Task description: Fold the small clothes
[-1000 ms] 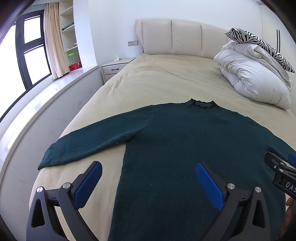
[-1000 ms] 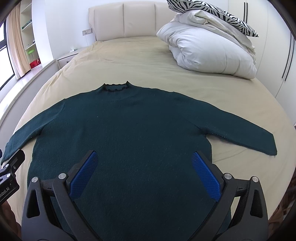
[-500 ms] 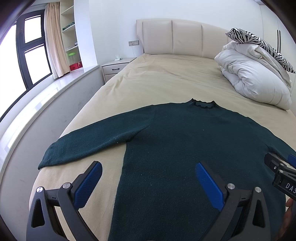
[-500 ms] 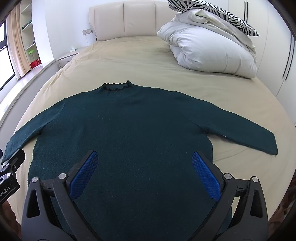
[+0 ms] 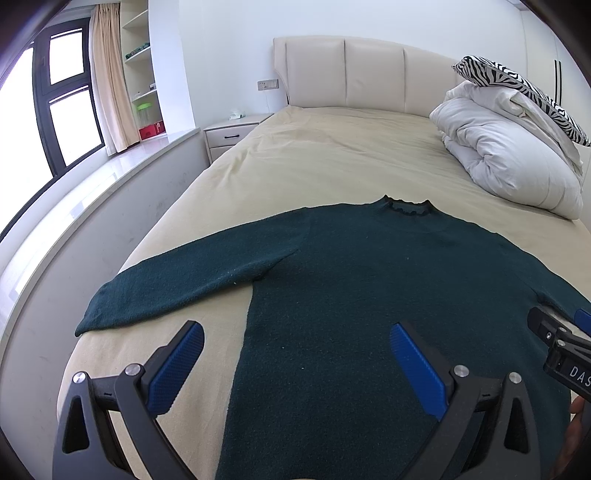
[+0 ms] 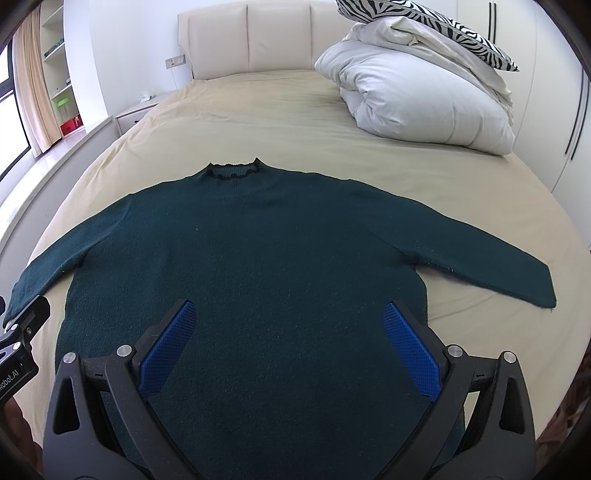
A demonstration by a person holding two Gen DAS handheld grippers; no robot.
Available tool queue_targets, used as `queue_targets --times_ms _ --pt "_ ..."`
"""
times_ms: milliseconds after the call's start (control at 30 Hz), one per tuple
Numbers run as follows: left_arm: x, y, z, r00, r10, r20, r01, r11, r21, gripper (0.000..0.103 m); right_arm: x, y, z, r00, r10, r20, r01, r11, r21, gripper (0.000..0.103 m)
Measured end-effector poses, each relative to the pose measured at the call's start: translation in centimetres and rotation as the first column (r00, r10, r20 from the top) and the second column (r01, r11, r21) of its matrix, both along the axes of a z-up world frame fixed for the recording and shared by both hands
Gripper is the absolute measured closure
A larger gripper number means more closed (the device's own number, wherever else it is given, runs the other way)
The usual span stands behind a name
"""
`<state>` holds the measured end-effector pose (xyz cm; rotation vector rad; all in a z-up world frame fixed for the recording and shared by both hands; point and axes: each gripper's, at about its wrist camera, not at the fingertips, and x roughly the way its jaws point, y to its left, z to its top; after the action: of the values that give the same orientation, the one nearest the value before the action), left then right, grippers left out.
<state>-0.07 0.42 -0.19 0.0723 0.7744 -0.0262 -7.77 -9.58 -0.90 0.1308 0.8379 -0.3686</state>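
A dark green sweater (image 5: 369,280) lies flat on the beige bed (image 5: 332,158), collar away from me, both sleeves spread out; it also shows in the right wrist view (image 6: 266,251). Its left sleeve (image 5: 177,288) reaches toward the bed's left edge, its right sleeve (image 6: 498,266) toward the right. My left gripper (image 5: 295,354) is open and empty above the sweater's lower left side. My right gripper (image 6: 288,332) is open and empty above its lower middle. Each gripper's body shows at the edge of the other view.
A folded white duvet (image 6: 424,99) with a zebra pillow (image 6: 436,26) sits at the bed's far right. A padded headboard (image 5: 351,74), a nightstand (image 5: 229,136), a window ledge (image 5: 92,192) and shelves (image 5: 142,74) lie along the left.
Both views have shifted slightly; the sweater sits a little lower in the frames. Both grippers stay open and empty.
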Motion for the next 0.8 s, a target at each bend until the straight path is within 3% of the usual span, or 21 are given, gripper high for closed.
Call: queue_targets --times_ms 800 --pt "0.2 0.0 -1.1 0.999 0.003 -0.032 -0.003 1.000 0.006 0.000 1.2 -0.9 -1.4 0.999 0.002 -0.037 -0.001 1.000 0.026 0.000"
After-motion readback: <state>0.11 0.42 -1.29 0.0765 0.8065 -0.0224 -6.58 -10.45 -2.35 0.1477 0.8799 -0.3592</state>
